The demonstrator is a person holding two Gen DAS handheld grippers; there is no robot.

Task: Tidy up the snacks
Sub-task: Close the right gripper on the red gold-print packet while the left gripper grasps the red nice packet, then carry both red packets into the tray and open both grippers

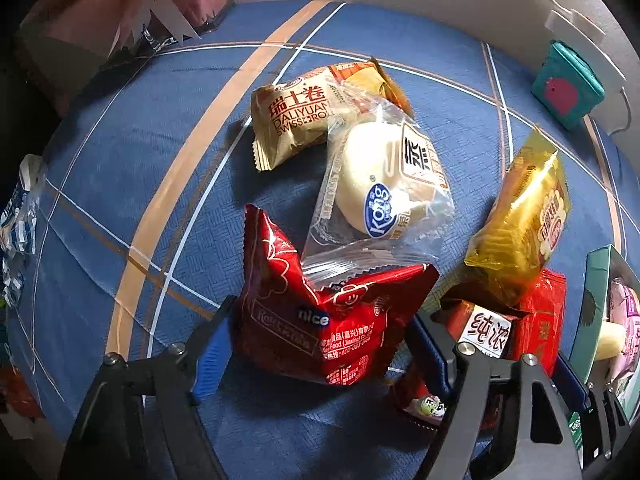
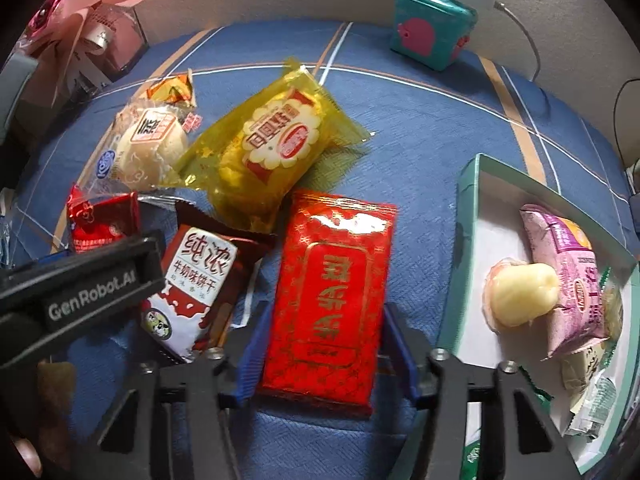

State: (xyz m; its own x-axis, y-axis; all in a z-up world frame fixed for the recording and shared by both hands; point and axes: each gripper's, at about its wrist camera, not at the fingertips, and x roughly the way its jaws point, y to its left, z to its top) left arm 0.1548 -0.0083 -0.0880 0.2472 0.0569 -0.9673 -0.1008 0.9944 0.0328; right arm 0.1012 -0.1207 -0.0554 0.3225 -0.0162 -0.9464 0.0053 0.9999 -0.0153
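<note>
**Both grippers down on snack packs at once**

Going left to right across the blue checked cloth (image 2: pixel 420 128): a beige Swiss roll pack (image 1: pixel 294 118) and a clear-wrapped bun (image 1: pixel 384 180) lie toward the far left. Just in front of them, the left gripper (image 1: pixel 320 340) has its jaws either side of a crinkly red packet (image 1: pixel 332 320); whether the pads are actually squeezing it, I can't tell. Next come a milk biscuit pack (image 2: pixel 188 292) and a yellow pack (image 2: pixel 272 148), piled together. Then the right gripper (image 2: pixel 324 356) pinches the flat red packet (image 2: pixel 332 300) by its sides. At the right edge sits the green box (image 2: pixel 466 216), already holding a few snacks.

Looks like the grab step. Next, I'd guess, is lifting the flat packet over the box wall without snagging the pile.
</note>
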